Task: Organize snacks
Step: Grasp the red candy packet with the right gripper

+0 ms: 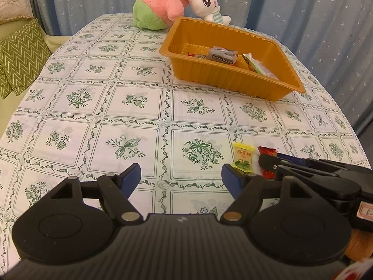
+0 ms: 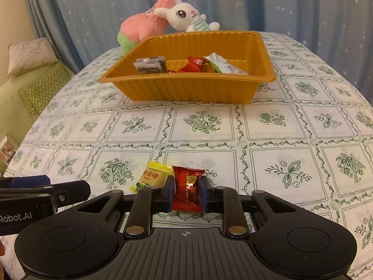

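The right gripper (image 2: 187,192) is clamped on a red foil-wrapped candy (image 2: 188,191), its blue pads pressing the wrapper from both sides low over the floral tablecloth (image 2: 279,128); just to the left lies a yellow wrapped candy (image 2: 152,177), flat on the cloth and touching the gripper's left finger; the left gripper (image 1: 181,182) hovers beside it with its jaws spread wide and nothing between them; farther back stands an orange plastic tray (image 2: 186,88) holding a grey-and-black sachet (image 2: 150,66), a red packet (image 2: 193,65) and a silver-green packet (image 2: 221,65); behind the tray rest a pink-and-green plush (image 2: 139,28) and a white rabbit plush (image 2: 186,14) against a starred blue curtain (image 2: 291,4).
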Demonstrator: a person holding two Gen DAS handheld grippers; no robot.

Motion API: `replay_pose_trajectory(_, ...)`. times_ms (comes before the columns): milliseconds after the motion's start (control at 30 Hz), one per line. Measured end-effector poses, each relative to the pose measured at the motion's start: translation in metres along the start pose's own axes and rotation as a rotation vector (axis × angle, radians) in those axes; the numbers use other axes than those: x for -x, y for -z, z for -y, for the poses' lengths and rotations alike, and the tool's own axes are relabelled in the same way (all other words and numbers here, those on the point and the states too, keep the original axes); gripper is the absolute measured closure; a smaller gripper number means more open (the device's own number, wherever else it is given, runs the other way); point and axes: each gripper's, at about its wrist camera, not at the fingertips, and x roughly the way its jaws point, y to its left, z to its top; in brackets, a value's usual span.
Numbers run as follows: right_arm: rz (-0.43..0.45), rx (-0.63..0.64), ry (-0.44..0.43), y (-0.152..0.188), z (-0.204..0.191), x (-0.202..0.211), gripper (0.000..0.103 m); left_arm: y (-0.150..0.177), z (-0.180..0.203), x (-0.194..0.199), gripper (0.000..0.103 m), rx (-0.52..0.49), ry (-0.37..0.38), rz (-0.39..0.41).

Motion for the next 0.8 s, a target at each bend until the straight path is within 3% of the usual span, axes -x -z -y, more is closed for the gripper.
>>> replay_pose_trajectory(500, 0.024, -0.109, 0.083, 0.013, 0.053, 0.043, 0.083, 0.001, 0.048, -0.022, 0.032, -0.159, 0.091, 0.029)
replay_pose_trajectory(800, 0.026, -0.137, 0.101, 0.015, 0.065, 0.048, 0.083, 0.001, 0.072, -0.042, 0.054, -0.233, 0.084, 0.046)
